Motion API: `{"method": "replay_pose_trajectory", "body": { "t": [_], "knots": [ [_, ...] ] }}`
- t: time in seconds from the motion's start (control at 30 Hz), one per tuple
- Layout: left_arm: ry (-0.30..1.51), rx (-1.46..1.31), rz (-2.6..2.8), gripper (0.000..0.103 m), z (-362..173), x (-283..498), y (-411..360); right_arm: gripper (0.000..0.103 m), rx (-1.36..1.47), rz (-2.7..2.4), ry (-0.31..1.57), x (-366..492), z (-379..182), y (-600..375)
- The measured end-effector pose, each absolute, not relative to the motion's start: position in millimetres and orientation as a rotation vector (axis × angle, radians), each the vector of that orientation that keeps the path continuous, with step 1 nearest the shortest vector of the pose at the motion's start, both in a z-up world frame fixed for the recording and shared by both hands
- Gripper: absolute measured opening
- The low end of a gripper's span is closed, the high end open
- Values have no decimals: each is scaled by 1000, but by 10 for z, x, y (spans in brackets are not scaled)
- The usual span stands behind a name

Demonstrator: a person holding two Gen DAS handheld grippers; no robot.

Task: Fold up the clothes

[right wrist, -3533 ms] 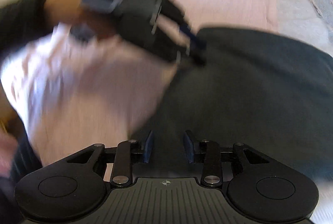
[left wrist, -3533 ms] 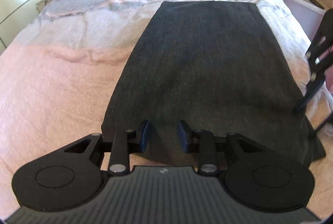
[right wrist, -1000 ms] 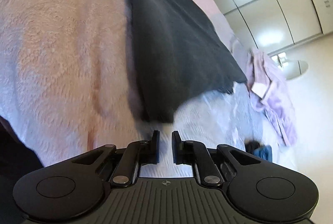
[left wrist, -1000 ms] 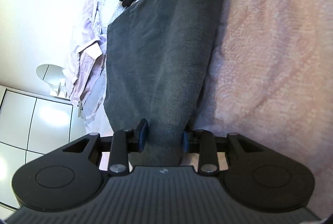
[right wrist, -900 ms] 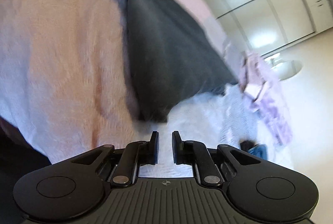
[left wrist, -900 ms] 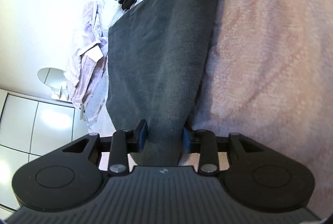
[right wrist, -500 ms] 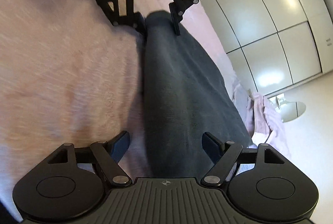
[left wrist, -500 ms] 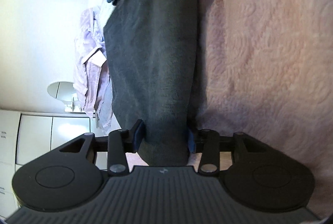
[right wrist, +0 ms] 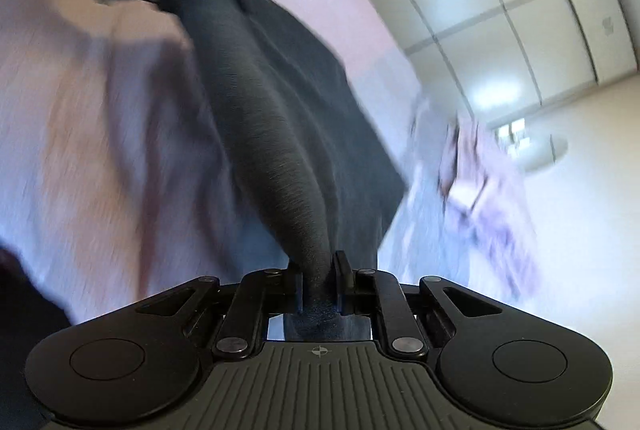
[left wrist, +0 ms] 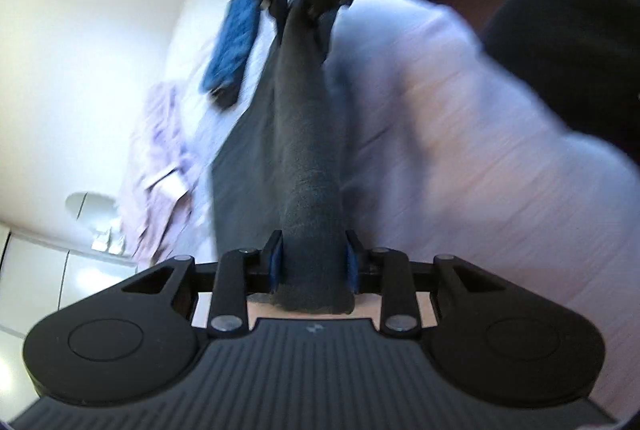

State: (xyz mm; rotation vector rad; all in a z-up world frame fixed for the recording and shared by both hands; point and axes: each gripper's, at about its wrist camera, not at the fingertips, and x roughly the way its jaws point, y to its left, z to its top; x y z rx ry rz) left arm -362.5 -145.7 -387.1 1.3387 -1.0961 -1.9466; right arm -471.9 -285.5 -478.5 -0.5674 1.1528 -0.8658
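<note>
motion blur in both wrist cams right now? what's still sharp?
Left wrist: the bedspread and the folded jeans are smeared; the left gripper and the dark grey garment at its jaws are crisp. Right wrist: bed and purple clothes streaked, wardrobe glare; the right gripper is sharp.

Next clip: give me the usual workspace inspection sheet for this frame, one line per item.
Surface: bed with pink blanket.
Job's things: dark grey garment, stretched between both grippers, partly lifted.
Clutter: folded blue jeans; crumpled lilac clothes.
Grippers: left gripper and right gripper each shut on a garment edge.
Cables: nothing seen.
Surroundings: white wardrobe doors, pale wall; frames motion-blurred.
</note>
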Motion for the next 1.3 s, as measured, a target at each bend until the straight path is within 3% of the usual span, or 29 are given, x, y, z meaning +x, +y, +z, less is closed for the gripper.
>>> {"method": "replay_pose_trajectory", "body": {
  "t": [0.17, 0.3, 0.33, 0.43, 0.47, 0.67, 0.87, 1.3],
  "knots": [
    [-1106, 1396, -1975, 31, -3953, -3581, -1241, 15, -542, -870, 1131, -4707, -4759, -2646],
    [-1006, 1405, -2007, 36, -3830, -3386, -1184, 20, -523, -872, 1111, -4687, -4731, -2477],
    [-989, 1400, -2005, 37, -3808, -3350, -1180, 26, -519, -872, 1106, -4682, -4724, -2435],
    [-952, 1406, -1986, 38, -3800, -3277, -1145, 62, -505, -873, 1091, -4667, -4703, -2308],
    [-942, 1413, -1981, 38, -3806, -3255, -1146, 65, -505, -858, 1073, -4577, -4676, -2282],
    [-844, 1401, -1968, 39, -3758, -3091, -1268, 65, -507, -780, 1016, -3995, -4645, -2296],
    [-823, 1394, -1965, 41, -3781, -2976, -1363, 65, -521, -715, 1081, -3636, -4841, -2395],
    [-796, 1390, -1957, 42, -3889, -2798, -1499, 64, -526, -734, 1111, -3448, -5107, -2763]
  ]
}}
